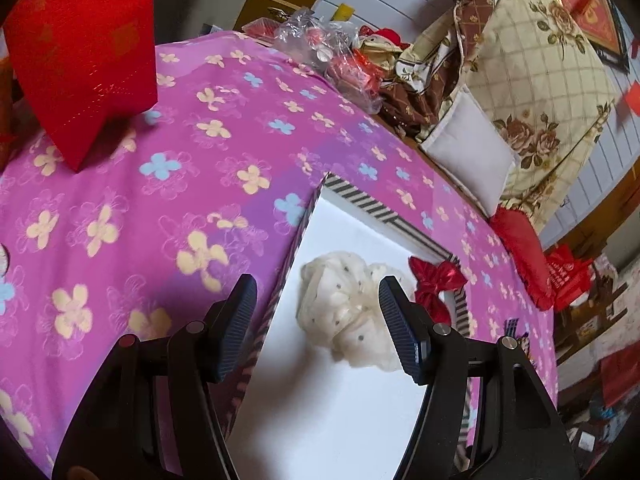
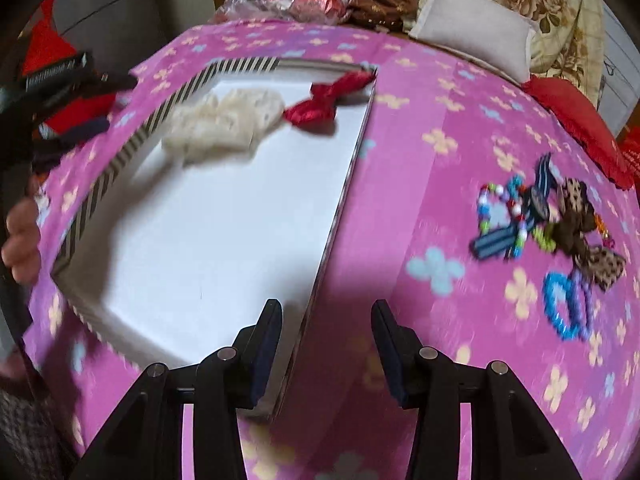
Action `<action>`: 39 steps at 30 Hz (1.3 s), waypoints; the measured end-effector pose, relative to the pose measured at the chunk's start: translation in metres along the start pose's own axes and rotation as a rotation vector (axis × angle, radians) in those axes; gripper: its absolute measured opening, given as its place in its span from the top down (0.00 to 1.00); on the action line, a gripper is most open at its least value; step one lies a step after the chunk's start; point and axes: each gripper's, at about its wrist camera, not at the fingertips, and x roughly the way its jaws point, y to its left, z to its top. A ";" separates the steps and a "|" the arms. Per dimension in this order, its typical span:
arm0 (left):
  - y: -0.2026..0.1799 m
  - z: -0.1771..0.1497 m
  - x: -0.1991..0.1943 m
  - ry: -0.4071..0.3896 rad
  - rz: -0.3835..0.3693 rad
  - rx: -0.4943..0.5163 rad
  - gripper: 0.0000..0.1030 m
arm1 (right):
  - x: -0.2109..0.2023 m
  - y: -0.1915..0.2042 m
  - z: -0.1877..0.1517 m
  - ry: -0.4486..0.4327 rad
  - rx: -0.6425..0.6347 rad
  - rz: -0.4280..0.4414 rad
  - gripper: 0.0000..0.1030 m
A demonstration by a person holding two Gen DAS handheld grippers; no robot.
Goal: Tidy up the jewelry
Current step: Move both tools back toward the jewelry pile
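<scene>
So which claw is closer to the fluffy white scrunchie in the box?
Left. The left gripper hangs right over the white scrunchie inside the striped box. The right gripper sits at the box's near edge, far from it.

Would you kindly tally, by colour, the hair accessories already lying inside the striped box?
White: 1, the dotted white scrunchie
Red: 1, the shiny red bow
Total: 2 in the striped box; the pile of accessories on the pink cloth is too blurred to count.
</scene>
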 end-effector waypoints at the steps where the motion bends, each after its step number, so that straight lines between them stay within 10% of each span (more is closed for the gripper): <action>1: -0.002 -0.003 -0.002 0.001 0.006 0.016 0.38 | 0.001 0.001 -0.004 0.010 0.003 0.003 0.57; 15: -0.032 -0.021 -0.018 -0.011 0.023 0.118 0.38 | -0.022 0.023 -0.035 -0.023 0.000 0.073 0.57; 30: -0.134 -0.087 -0.057 0.017 -0.116 0.371 0.38 | -0.079 -0.145 -0.129 -0.164 0.299 -0.008 0.57; 39: -0.224 -0.161 -0.003 0.213 -0.108 0.519 0.38 | -0.075 -0.212 -0.162 -0.233 0.424 0.064 0.57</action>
